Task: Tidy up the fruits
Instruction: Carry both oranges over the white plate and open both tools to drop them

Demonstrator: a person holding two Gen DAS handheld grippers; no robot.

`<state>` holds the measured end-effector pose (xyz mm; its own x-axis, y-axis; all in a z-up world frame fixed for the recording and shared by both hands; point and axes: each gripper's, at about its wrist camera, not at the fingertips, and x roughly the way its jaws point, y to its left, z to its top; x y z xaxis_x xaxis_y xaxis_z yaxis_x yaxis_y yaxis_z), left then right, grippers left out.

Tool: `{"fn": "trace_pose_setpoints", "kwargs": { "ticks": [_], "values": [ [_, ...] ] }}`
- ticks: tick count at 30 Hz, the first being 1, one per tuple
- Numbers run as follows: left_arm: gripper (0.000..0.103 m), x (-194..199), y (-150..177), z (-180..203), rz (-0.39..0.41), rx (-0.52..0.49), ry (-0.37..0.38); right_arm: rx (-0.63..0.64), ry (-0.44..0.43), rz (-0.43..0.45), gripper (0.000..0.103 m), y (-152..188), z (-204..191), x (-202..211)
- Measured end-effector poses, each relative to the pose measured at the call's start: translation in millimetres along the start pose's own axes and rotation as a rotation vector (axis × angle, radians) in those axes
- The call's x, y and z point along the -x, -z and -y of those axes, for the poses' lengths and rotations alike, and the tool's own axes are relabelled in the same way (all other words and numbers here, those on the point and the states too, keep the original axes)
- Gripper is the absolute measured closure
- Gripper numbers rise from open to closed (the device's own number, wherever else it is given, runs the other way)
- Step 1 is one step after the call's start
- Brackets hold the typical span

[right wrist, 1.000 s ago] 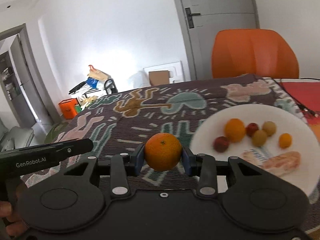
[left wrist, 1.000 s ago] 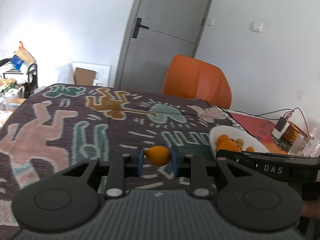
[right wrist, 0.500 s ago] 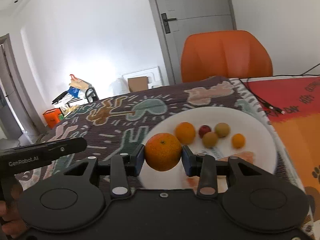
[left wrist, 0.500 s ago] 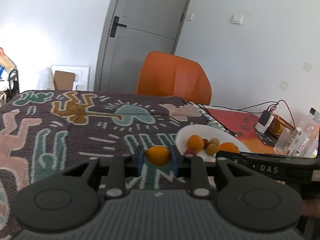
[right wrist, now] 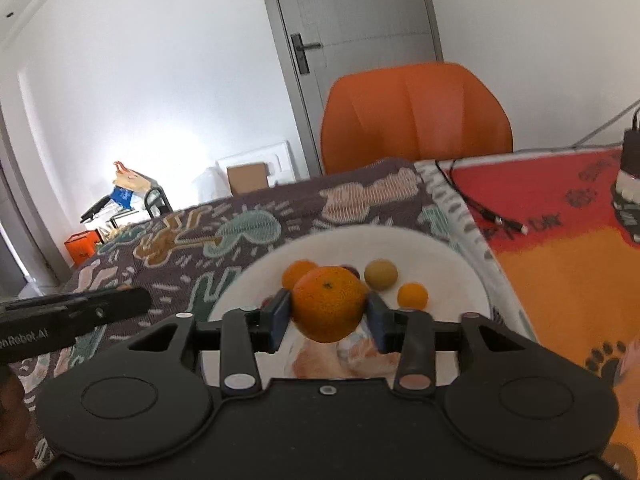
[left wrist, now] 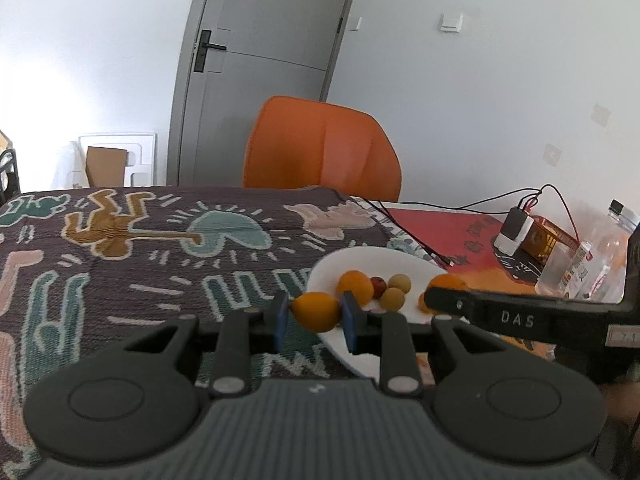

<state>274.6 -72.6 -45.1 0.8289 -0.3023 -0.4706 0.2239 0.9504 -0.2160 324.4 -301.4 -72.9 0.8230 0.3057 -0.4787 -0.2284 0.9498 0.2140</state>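
1. Orange fruit fills both of your tools: your right tool is clenched on a large orange, its blue pads pressed to either side of the fruit.
2. Your left tool is clenched on a smaller, lemon-shaped orange fruit, held just at the near-left rim of the white plate.
3. From your right wrist view, the large orange hangs over the plate's middle, in front of the fruit lying there.
4. On the plate you have a round orange, a small dark red fruit, two yellowish-tan round fruits, and a small orange fruit towards the right side.
5. A pale, pinkish item lies on the plate's near part; what it is cannot be told.
6. The plate sits on the counter's patterned cloth, close to where that cloth meets a red and orange mat.
7. Beyond the counter you see an orange chair and a grey door.
8. On the mat to your right, cables run to a small device, with a clear bottle near it.
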Motion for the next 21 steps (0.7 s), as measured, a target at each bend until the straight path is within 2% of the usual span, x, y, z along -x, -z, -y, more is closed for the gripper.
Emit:
{"fn": "trace_pose_setpoints", "kwargs": {
  "ticks": [2, 14, 19, 21],
  "values": [
    [0.077, -2, -1, 4, -0.001, -0.007, 0.006, -0.002, 0.002, 0.020, 0.045, -3, 2, 4],
    [0.076, -17, -4, 28, -0.027, -0.043, 0.049, -0.060, -0.007, 0.024, 0.045, 15, 12, 37],
    [0.061, -10, -5, 35, -0.001, -0.057, 0.038, -0.066, -0.007, 0.022, 0.040, 23, 12, 44],
    [0.050, -4, -5, 32, 0.004, -0.053, 0.022, -0.071, -0.008, 0.017, 0.040, 25, 12, 45]
  ]
}}
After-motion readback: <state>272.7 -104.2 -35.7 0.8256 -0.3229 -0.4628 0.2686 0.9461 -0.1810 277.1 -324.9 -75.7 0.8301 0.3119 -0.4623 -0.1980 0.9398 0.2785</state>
